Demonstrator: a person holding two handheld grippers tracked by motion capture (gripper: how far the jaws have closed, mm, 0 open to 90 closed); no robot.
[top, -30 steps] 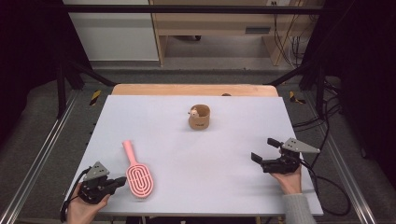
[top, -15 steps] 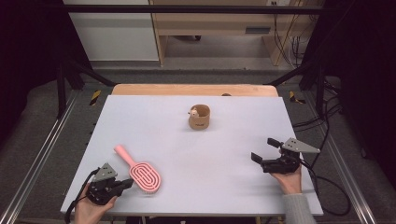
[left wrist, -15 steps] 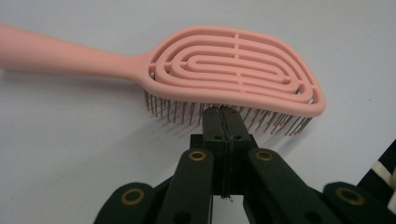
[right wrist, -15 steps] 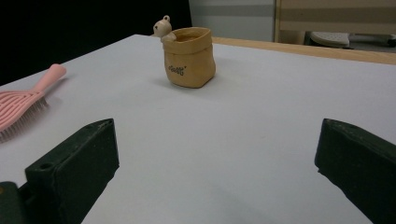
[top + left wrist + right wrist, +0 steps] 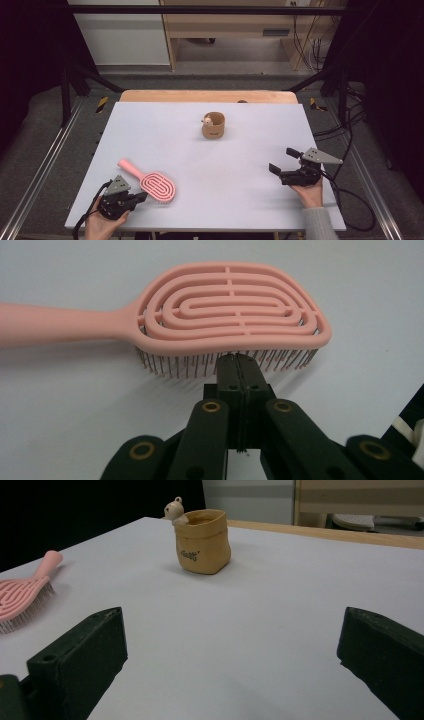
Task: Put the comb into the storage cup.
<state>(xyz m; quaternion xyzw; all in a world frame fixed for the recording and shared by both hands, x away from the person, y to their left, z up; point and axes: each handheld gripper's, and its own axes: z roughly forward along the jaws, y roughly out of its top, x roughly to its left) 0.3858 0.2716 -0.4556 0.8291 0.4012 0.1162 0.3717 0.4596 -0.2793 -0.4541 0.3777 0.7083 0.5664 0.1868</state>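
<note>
Pressing closed jaws against the bristle edge of a pink vented hairbrush at the near left of the white table: left gripper fully shut, pads together, nothing pinched between them, tips just touching or tucked among the bristles on the near long side of the brush head. Brush lying bristles down, head near the table's front edge, handle angled away toward the far left. Seen from the high view, brush just right of the left gripper, which sits low in the hand at the table's near left corner. Right gripper wide open and empty, resting at the near right, well apart from the brush, jaws aimed toward the far middle, where a small tan pouch-shaped holder with a tiny bear figure on its rim stands upright. Risks, as a judgement: a nudge from shut jaws on the bristles alone likely to spin the brush around its head rather than slide it straight; thin bristles apt to bend or catch on the pads, dragging the brush along on withdrawal; head close to the front edge, so a pull toward the near side might tip it off the table; any grip attempt impossible until the jaws part.
</note>
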